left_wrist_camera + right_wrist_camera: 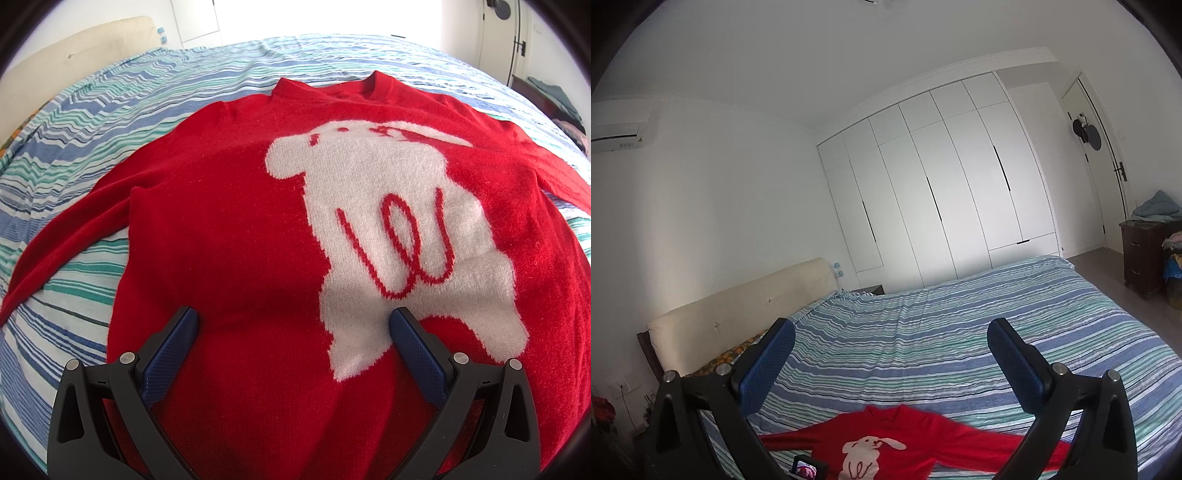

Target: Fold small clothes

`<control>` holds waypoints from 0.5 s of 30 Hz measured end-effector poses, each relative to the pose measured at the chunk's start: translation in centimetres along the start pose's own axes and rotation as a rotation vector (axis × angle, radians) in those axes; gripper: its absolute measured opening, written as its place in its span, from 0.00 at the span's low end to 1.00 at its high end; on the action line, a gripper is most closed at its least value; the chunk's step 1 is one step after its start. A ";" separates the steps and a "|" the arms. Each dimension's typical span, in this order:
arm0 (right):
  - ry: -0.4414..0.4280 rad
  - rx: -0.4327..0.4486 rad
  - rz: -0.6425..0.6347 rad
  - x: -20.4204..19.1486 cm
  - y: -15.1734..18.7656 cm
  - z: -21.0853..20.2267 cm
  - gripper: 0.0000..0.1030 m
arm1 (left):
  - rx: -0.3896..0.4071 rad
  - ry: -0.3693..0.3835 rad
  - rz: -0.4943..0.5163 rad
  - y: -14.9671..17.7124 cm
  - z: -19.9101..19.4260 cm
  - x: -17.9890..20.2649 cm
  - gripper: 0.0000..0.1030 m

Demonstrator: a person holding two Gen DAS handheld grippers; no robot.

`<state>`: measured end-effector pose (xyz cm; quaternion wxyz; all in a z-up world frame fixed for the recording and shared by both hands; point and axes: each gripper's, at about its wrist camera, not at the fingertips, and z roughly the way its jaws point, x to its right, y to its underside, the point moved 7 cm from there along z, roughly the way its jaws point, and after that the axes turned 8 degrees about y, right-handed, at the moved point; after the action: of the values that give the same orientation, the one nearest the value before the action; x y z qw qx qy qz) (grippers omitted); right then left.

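A small red sweater with a white dog figure lies flat, front up, on a blue-and-green striped bedspread. Its collar points away and both sleeves are spread out sideways. My left gripper hovers open over the sweater's lower part, nothing between its blue pads. In the right wrist view the sweater shows small at the bottom edge. My right gripper is held high above the bed, open and empty. A small camera screen shows below, probably on the left gripper.
The striped bed fills the room's middle, with a cream headboard on the left. White wardrobe doors line the far wall. A dark nightstand with piled clothes stands at the right by a door.
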<state>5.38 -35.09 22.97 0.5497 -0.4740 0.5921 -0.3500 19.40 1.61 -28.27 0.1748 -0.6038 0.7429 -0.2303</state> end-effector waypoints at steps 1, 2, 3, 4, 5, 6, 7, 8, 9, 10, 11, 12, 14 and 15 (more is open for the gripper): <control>0.008 -0.002 0.002 0.2 0.2 0.1 1.00 | 0.000 0.000 0.000 0.0 0.0 0.0 1.00; 0.019 -0.003 0.002 0.5 0.3 0.2 1.00 | 0.000 0.000 0.000 0.0 0.0 0.0 1.00; 0.030 -0.002 0.001 0.7 0.3 0.3 1.00 | 0.000 0.000 0.000 0.0 0.0 0.0 1.00; 0.038 -0.002 0.001 1.0 0.4 0.3 1.00 | 0.000 0.000 0.000 0.0 0.0 0.0 1.00; 0.041 -0.002 0.002 1.2 0.5 0.2 1.00 | 0.000 0.000 0.000 0.0 0.0 0.0 1.00; 0.042 -0.003 0.004 1.5 0.6 0.3 1.00 | 0.000 0.000 0.000 0.0 0.0 0.0 1.00; 0.045 -0.003 0.004 1.7 0.7 0.3 1.00 | 0.000 0.000 0.000 0.0 0.0 0.0 1.00; 0.050 -0.004 0.004 1.9 0.8 0.4 1.00 | 0.000 0.000 0.000 0.0 0.0 0.0 1.00; 0.050 -0.007 0.016 2.2 0.9 0.4 1.00 | 0.000 0.000 0.000 0.0 0.0 0.0 1.00; 0.050 -0.007 0.032 2.5 1.0 0.4 1.00 | 0.000 0.000 0.000 0.0 0.0 0.0 1.00; 0.056 -0.005 0.043 2.9 1.1 0.3 1.00 | 0.000 0.000 0.000 0.0 0.0 0.0 1.00; 0.075 -0.005 0.040 3.4 1.3 0.2 1.00 | 0.000 0.000 0.000 0.0 0.0 0.0 1.00; 0.135 0.001 -0.001 4.0 1.8 0.0 1.00 | 0.000 0.000 0.000 0.0 0.0 0.0 1.00; 0.157 0.000 -0.021 4.4 2.1 -0.2 1.00 | 0.000 0.000 -0.001 0.0 0.0 0.0 1.00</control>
<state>5.05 -38.59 19.64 0.4977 -0.4515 0.6284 -0.3918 19.38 1.60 -28.27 0.1749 -0.6040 0.7427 -0.2304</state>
